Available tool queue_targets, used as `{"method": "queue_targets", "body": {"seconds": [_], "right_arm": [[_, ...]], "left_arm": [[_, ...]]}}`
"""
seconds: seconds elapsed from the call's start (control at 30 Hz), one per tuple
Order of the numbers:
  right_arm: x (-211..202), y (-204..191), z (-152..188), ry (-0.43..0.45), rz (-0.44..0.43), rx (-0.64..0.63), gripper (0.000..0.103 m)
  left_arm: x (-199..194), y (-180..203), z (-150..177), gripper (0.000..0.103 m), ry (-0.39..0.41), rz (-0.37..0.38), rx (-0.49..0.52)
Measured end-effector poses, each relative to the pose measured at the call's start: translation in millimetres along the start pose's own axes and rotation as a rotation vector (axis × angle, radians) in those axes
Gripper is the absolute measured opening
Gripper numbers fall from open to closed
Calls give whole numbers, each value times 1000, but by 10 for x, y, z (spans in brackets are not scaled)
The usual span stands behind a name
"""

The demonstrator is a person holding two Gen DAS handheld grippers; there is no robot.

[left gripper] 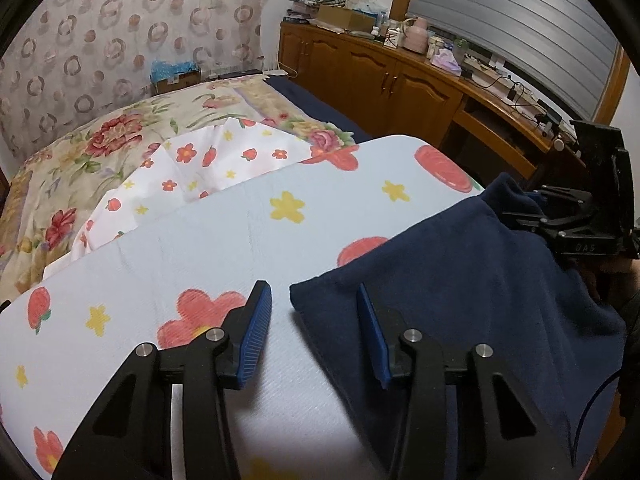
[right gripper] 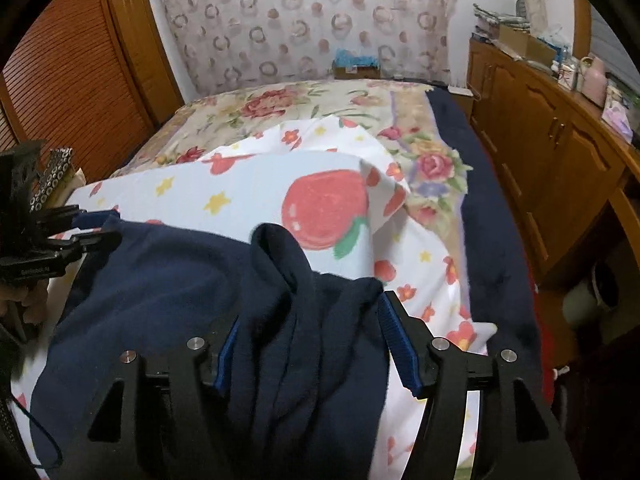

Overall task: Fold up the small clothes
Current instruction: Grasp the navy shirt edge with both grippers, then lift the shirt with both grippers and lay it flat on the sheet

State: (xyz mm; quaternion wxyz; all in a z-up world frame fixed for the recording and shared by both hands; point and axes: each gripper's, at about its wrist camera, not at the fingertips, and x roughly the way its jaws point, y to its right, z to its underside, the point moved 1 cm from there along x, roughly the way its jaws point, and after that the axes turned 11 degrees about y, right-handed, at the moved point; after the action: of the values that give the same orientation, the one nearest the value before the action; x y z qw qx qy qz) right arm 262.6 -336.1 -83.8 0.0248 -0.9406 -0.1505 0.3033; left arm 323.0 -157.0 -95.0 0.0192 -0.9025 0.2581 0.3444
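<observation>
A: Where's the dark blue cloth?
B: On the pale sheet with red flowers and yellow stars, over the bed.

A: And the left gripper?
B: Spread apart. Corner of the cloth lying between the blue pads, not squeezed.

A: And the right gripper?
B: Spread wide too. Bunched blue cloth heaped between the fingers, touching the left pad. Pinched or not? Can't tell.

A: Anything else?
B: Brown cupboards beside the bed.

Count: 1 navy garment, 2 grippers — left, right, 1 fruit-print sheet, 1 bed, 1 cabinet.
</observation>
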Motion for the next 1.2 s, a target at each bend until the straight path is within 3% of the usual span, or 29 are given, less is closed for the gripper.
{"method": "queue_targets", "body": {"seconds": [0.03, 0.1, 0.13, 0.23, 0.3, 0.4, 0.6, 0.8, 0.97, 1.2], "right_arm": [[-29, 11, -5, 5, 1, -2, 64], [-65, 7, -24, 16, -2, -10, 64], [-77, 21, -17, 20, -7, -13, 62], [-104, 11, 15, 26, -12, -36, 44], [-104, -12, 40, 36, -11, -64, 21], [-191, -60, 46, 61, -32, -95, 12], [-884, -177, -116, 248, -59, -99, 11], [-1801, -508, -256, 444, -49, -142, 11], [-2538, -868, -236, 595, -70, -178, 11], [-3414, -1380, -121, 696, -123, -241, 10]], "left_arm": [[-1, -2, 0, 46, 0, 1, 0], [2, 6, 4, 33, -4, 19, 9], [2, 24, 8, 32, -11, 33, 14], [-13, 55, 7, 17, -9, 30, 30], [-68, 73, -1, 10, 6, 38, 19], [-256, 157, -43, 9, 60, 29, 25], [-958, 346, -254, 8, 219, 48, 28], [-1922, 561, -415, 8, 390, 34, 83], [-2822, 639, -363, 8, 538, 14, 102], [-3787, 630, -165, 8, 652, -26, 153]]}}
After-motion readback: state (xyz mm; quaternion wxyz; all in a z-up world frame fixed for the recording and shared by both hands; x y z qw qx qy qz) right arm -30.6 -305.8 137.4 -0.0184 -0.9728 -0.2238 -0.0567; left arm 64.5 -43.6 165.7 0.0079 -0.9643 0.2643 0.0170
